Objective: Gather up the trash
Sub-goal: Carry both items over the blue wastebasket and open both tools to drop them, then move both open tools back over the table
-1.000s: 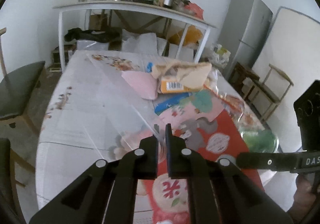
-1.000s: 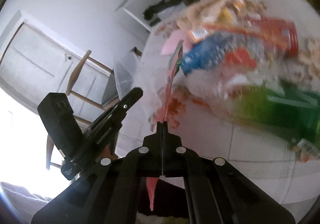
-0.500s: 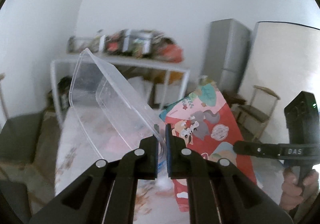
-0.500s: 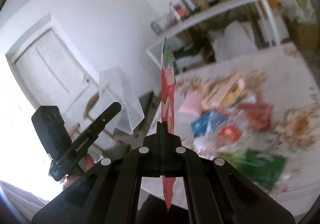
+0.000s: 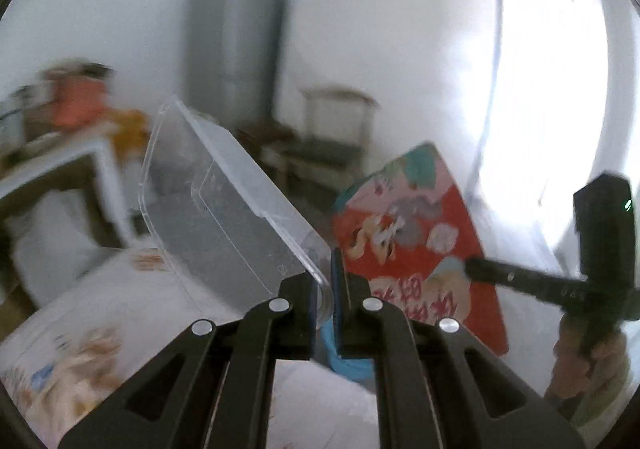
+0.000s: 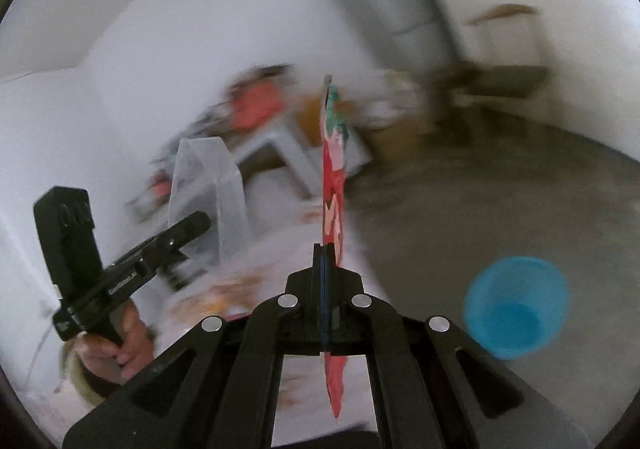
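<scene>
Grey fridge [image 5: 236,41], wooden chair [image 5: 336,125] and blue bin [image 6: 516,305] on the floor beyond; left gripper [image 5: 325,285] raised, pinching a clear plastic tray [image 5: 224,209] by its rim; right gripper [image 6: 325,249] clamped tight on an upright red snack wrapper [image 6: 333,169].

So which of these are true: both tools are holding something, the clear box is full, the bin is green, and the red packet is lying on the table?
1. Both tools grip an item. True: the left tool pinches the clear plastic container, and the right tool pinches the red snack wrapper.
2. The clear container is full. False: it looks empty.
3. The bin on the floor is green. False: the bin is blue.
4. The red wrapper lies on the table. False: it is held up in the air.
</scene>
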`<state>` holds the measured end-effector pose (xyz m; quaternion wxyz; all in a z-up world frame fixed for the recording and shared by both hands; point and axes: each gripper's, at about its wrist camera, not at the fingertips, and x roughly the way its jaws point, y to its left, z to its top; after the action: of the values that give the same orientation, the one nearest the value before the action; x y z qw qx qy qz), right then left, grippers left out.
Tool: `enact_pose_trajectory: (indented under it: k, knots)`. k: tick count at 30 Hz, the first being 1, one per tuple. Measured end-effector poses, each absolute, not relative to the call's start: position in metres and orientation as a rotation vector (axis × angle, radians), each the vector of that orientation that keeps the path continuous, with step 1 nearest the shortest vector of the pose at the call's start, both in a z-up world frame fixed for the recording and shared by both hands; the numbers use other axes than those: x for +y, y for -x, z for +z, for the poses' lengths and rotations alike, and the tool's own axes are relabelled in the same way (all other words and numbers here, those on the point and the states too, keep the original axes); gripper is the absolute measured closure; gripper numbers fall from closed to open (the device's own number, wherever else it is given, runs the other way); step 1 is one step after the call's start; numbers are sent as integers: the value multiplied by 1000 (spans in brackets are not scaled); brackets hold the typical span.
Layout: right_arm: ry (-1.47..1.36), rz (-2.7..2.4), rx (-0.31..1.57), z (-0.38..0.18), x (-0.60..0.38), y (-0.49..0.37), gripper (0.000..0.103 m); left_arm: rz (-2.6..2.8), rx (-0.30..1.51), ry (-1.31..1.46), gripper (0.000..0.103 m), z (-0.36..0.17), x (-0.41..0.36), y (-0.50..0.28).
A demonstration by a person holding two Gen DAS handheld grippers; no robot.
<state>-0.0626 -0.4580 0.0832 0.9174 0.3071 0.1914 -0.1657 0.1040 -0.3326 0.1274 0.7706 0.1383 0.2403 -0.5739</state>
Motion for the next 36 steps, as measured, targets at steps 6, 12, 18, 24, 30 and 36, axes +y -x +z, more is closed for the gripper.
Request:
enact_pose_trajectory:
  k: [6, 12, 18, 24, 30, 36]
  knots:
    - [-816, -549, 541, -6, -536, 68, 103, -1336, 730, -510, 97, 25, -474, -91]
    - [-972, -686, 595, -86, -600, 53, 99, -1321, 780, -627, 95, -39, -565, -88]
    - [-1026, -843, 614, -138, -651, 64, 53, -1223, 655, -787, 36, -64, -589, -78]
    - [-1026, -846, 582, -131, -639, 88, 52, -1267, 585, -746, 33, -23, -526, -83]
    - [-907, -821, 560, -95, -606, 101, 43, -1295, 601, -612, 30, 33, -446, -90]
    - [-650, -868, 614, -49, -564, 86, 12, -1189, 796, -350, 29, 62, -341, -121]
